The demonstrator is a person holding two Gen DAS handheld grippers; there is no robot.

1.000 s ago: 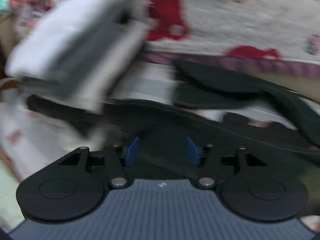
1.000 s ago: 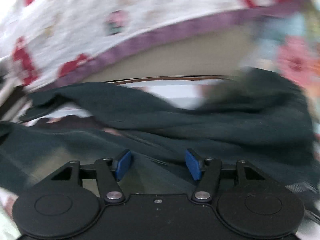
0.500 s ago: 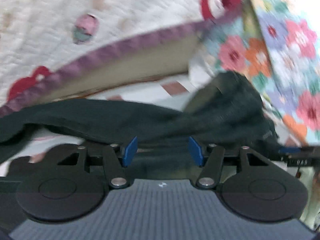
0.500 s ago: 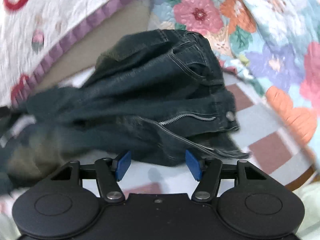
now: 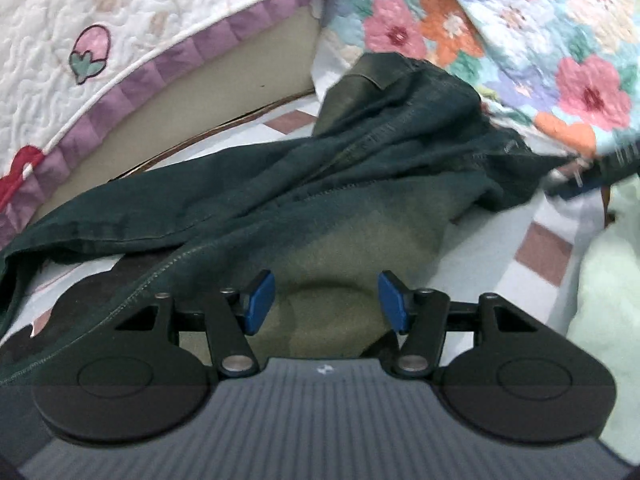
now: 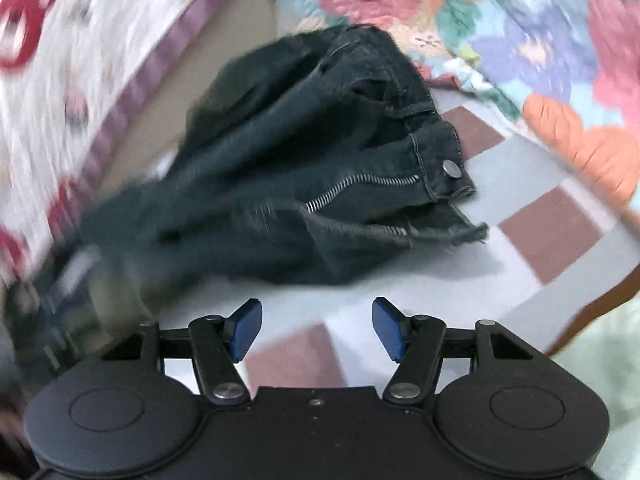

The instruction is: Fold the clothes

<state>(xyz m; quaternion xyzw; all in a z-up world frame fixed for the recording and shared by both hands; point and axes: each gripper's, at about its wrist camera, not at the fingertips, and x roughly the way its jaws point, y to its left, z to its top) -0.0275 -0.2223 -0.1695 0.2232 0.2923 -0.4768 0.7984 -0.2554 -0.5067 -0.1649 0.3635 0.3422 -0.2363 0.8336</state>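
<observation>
Lying crumpled, dark jeans (image 6: 328, 168), checked sheet (image 6: 552, 236)

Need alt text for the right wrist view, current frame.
Dark jeans lie crumpled on a checked sheet, fly unzipped, waist button facing the camera. The open right gripper hovers just short of them, holding nothing. A strawberry quilt and a floral quilt lie behind; the left side is motion-blurred.

Left gripper (image 5: 326, 300) and right gripper (image 6: 316, 328) (both) spread wide.

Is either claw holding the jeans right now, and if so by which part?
Nothing is held. The left claw is open over the jeans; the right claw is open, short of them.
</observation>
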